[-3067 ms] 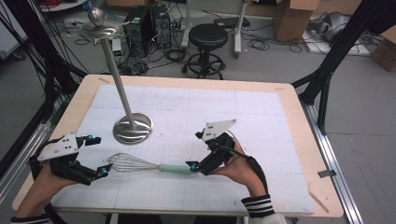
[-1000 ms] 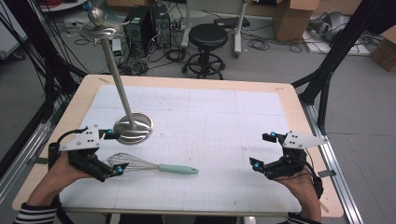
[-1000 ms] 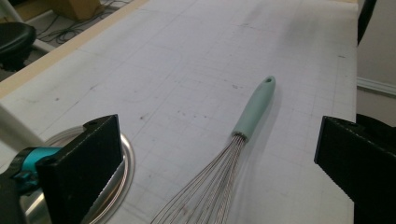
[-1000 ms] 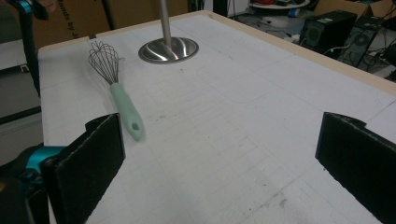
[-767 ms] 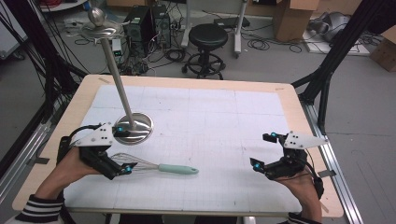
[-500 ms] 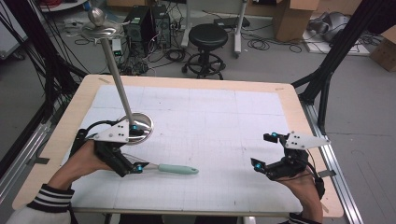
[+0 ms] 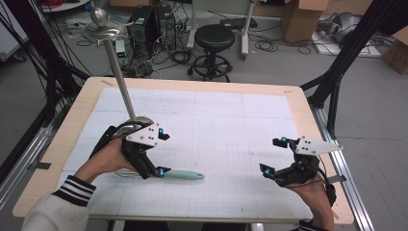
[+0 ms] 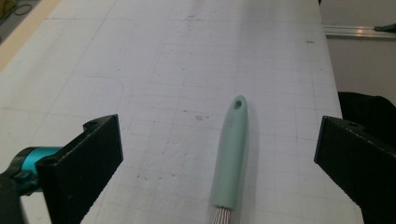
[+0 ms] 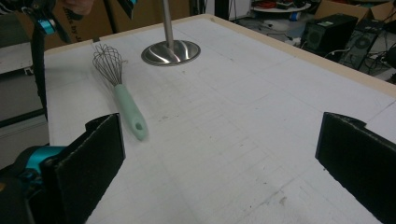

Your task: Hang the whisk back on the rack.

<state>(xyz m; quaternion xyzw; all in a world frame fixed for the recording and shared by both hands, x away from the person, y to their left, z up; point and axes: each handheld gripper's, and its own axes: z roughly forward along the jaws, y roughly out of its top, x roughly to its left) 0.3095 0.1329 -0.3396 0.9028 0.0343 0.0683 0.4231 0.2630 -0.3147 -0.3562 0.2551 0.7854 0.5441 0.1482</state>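
The whisk (image 7: 180,174) lies flat on the white mat (image 7: 231,125), its mint handle pointing toward the table's middle and its wires under the left gripper (image 7: 161,154). That gripper's jaws are spread wide, straddling the handle without touching it. The right gripper (image 7: 274,156) hovers well apart, jaws also spread. Closing near the wires could let the round handle roll or tip; the metal stand (image 7: 137,122) sits close behind.
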